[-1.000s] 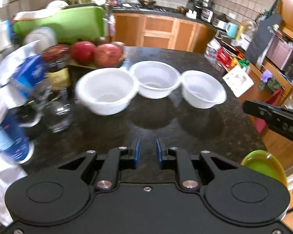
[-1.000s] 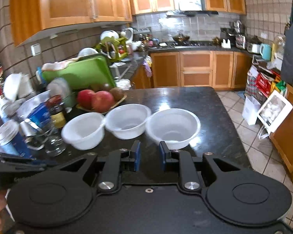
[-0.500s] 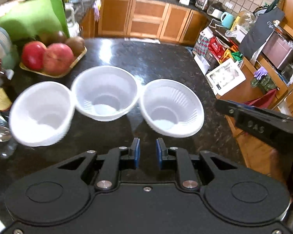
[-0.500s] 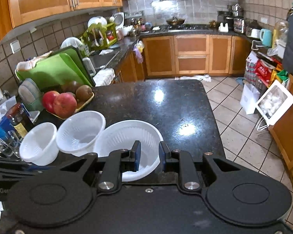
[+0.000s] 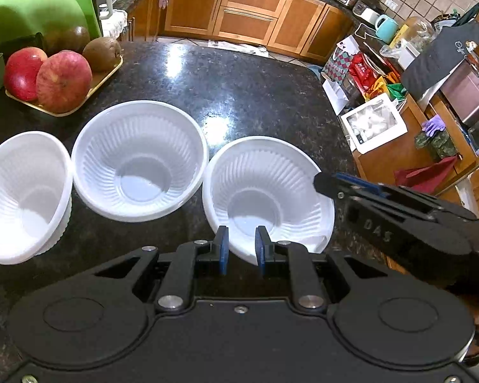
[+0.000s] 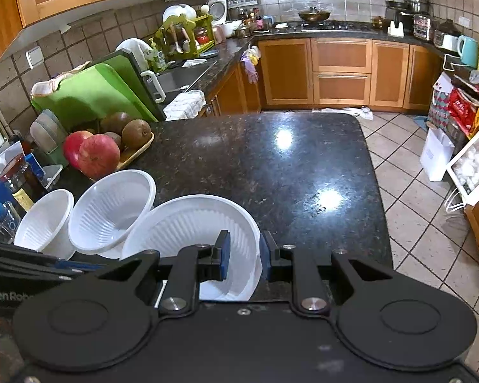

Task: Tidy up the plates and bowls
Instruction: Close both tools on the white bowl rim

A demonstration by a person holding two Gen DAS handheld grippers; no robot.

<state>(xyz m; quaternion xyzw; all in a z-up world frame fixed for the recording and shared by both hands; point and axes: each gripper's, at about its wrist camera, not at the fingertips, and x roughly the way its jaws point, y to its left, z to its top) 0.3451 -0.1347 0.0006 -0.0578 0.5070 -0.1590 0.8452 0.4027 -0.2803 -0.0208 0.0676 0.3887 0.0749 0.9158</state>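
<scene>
Three white ribbed plastic bowls stand in a row on the black granite counter (image 5: 249,92): a left bowl (image 5: 22,191), a middle bowl (image 5: 137,159) and a right bowl (image 5: 268,198). My left gripper (image 5: 241,249) is open a little, its jaws on either side of the right bowl's near rim. My right gripper (image 6: 241,260) is also open a little, its jaws straddling that bowl's rim (image 6: 191,223) on the right side. The right gripper shows in the left wrist view (image 5: 399,214) with its tip at the bowl's right rim. The other two bowls (image 6: 111,210) (image 6: 44,223) lie further left.
A tray of apples and kiwis (image 5: 60,76) stands behind the bowls at the left. A green cutting board (image 6: 89,95) leans behind it. Jars and bottles (image 6: 16,185) crowd the counter's left edge. The counter's right edge drops to a tiled floor (image 6: 415,191) with bags and boxes.
Both grippers have moved forward and down onto the right bowl. Its rim now sits between the jaws of each. The bowls have not moved.
</scene>
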